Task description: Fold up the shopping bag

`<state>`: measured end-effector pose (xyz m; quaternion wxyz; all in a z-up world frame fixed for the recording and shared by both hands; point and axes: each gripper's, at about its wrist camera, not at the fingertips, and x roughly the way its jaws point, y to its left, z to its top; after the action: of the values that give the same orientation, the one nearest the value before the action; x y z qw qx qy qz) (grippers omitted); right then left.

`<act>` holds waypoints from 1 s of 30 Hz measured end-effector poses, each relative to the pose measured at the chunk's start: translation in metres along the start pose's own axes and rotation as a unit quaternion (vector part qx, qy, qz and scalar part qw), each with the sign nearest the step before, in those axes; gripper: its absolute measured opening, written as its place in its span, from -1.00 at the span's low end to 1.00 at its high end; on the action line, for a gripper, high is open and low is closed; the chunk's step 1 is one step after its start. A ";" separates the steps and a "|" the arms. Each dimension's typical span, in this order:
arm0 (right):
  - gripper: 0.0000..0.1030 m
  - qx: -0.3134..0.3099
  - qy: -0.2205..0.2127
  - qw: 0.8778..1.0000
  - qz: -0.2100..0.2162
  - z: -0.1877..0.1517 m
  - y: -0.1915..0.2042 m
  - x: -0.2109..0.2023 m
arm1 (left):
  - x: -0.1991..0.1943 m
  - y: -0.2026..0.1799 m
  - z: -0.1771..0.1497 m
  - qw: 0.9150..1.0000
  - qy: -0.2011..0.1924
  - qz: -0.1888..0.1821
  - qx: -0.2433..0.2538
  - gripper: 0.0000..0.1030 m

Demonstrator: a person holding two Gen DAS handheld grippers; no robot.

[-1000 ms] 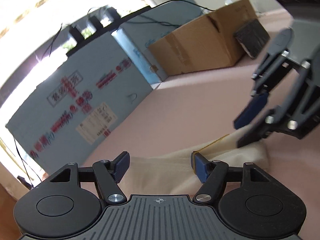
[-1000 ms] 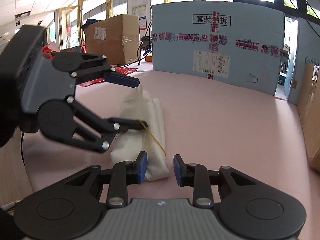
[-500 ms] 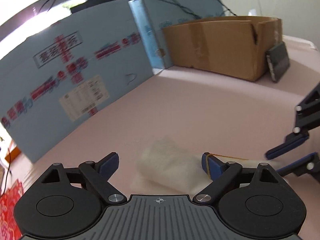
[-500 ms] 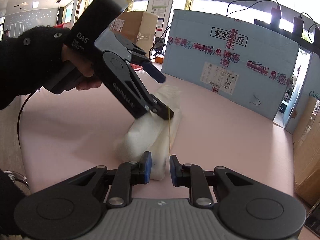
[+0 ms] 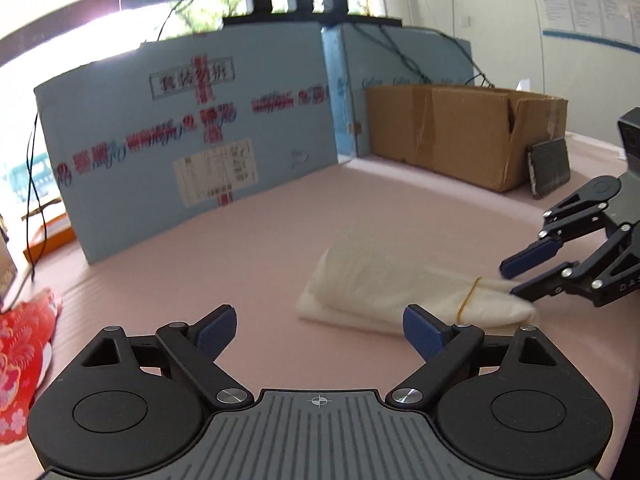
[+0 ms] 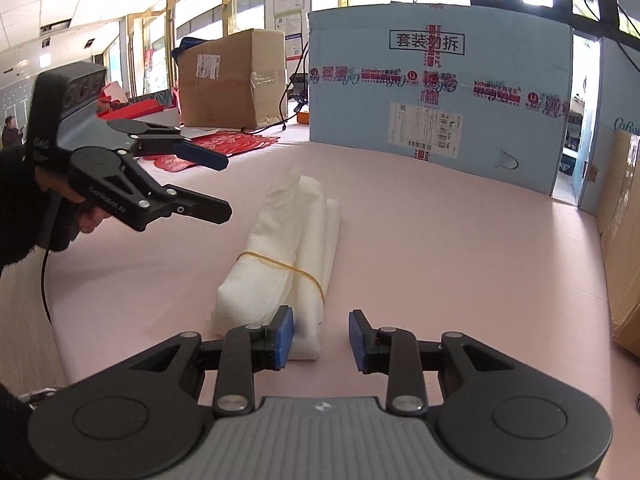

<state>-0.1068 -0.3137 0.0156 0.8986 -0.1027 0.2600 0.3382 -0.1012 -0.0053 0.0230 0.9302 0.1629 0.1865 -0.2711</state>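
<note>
The white, soft non-woven shopping bag [image 6: 288, 256], folded into a long puffy bundle and cinched by a thin yellow rubber band [image 6: 280, 261], lies flat on the pink padded surface [image 6: 440, 240], its near end just ahead of the right claw [image 6: 320, 338] and touching that claw's left pad. The fabric looks springy and lightly embossed, and the far end fans out loose and ragged, so the likely trouble is the bundle relaxing: the band sits towards one end only, and a nudge from either claw could roll it off the tapered tip or let the free layers splay open. The right claw stands moderately open and holds nothing; any closing or forward push here would snag the end fold. The left claw [image 5: 320, 330] is spread wide and empty, the bag lying ahead and to its right, apart from its pads. Beyond stand a pale blue printed cardboard panel [image 6: 436, 92] and a brown corrugated box [image 5: 460, 132].
</note>
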 end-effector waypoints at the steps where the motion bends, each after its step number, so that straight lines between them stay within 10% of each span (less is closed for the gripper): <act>1: -0.29 0.000 -0.001 1.000 0.000 0.000 0.001 0.000 | 0.002 -0.012 0.004 1.000 -0.004 0.004 0.018 0.83; 9: -0.34 -0.001 -0.008 1.000 -0.003 -0.003 0.007 -0.004 | 0.031 -0.081 0.015 0.974 0.045 0.035 0.219 0.83; 20: -0.54 -0.001 -0.017 1.000 -0.007 -0.006 0.017 -0.009 | 0.075 -0.023 0.038 0.991 0.114 -0.021 0.065 0.86; 24: -0.54 -0.002 -0.019 1.000 -0.007 -0.006 0.016 -0.001 | 0.082 -0.015 0.044 0.991 0.101 0.052 0.071 0.81; 27: -0.54 0.015 -0.018 1.000 0.003 -0.005 0.010 0.002 | 0.057 -0.009 0.052 0.996 0.047 -0.040 0.070 0.83; 30: -0.54 0.025 -0.016 1.000 0.010 -0.004 0.007 0.003 | 0.037 -0.030 0.052 0.982 0.050 -0.068 0.170 0.83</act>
<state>-0.1113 -0.3083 0.0109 0.9015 -0.0720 0.2550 0.3420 -0.0756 -0.0670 0.0459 0.8579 0.3189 0.1949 -0.3527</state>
